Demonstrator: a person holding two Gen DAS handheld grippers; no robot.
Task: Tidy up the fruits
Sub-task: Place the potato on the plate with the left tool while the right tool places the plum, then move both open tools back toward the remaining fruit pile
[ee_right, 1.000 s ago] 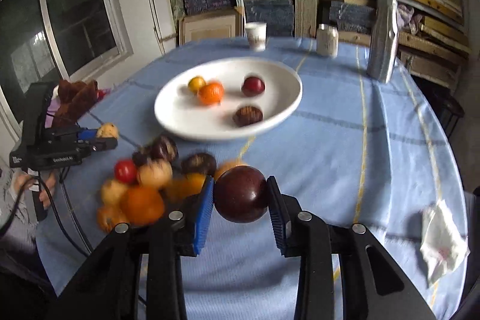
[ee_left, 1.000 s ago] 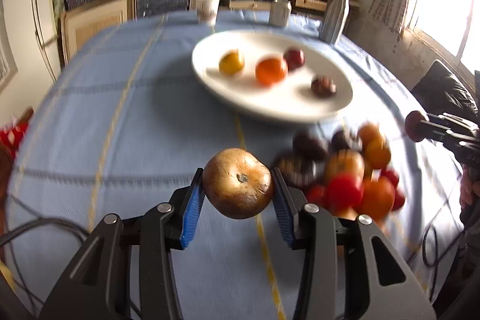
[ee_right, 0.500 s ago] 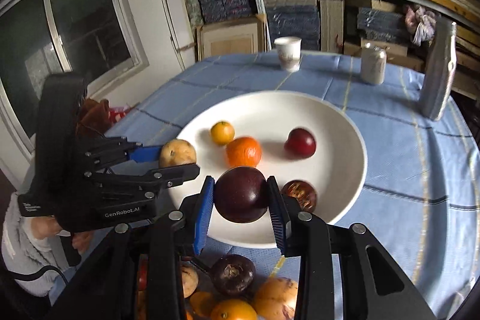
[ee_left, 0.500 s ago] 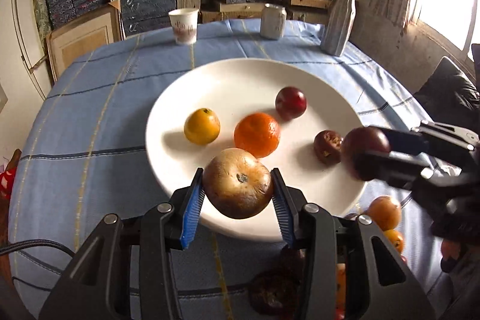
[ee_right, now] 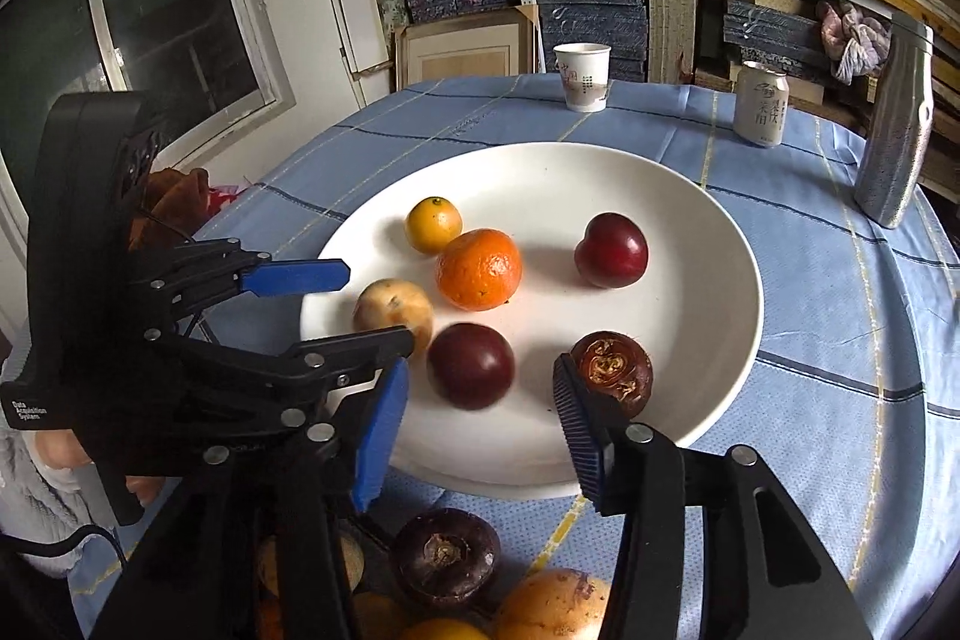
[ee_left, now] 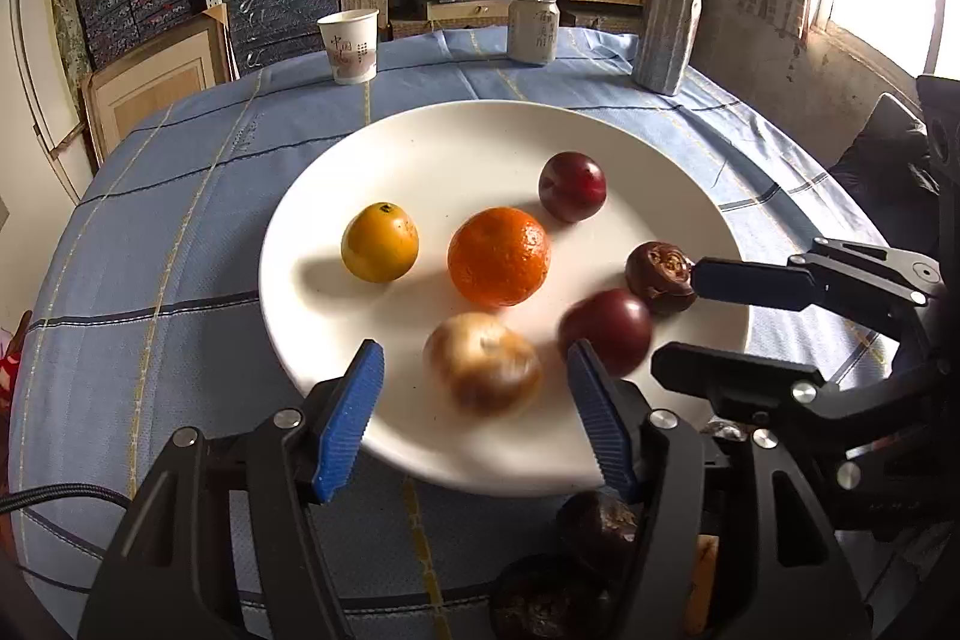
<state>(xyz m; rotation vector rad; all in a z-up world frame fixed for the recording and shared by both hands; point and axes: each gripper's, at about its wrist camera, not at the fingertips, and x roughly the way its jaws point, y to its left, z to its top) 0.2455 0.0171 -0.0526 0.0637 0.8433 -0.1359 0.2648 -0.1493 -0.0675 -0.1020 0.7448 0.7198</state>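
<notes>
1. While both sets of jaws are spread wide and nothing is held, two fruits lie loose on the white plate (ee_left: pixel 708 196): the tan pear-like fruit (ee_left: pixel 482 363) between the fingers of the left gripper (ee_left: pixel 474 418), and the dark plum (ee_right: pixel 471 365) between those of the right gripper (ee_right: pixel 474 436).
2. Both fruits are blurred; rolling is judged likely.
3. On the plate the tan fruit is at 6 o'clock, the plum at 5 o'clock, the orange (ee_left: pixel 499 256) near centre.
4. The fruits are judged light, round, smooth-skinned and bruisable.
5. A grip across the widest girth, with gentle closure, is judged best.
6. More fruit (ee_right: pixel 447 553) waits off the plate's near rim.
</notes>
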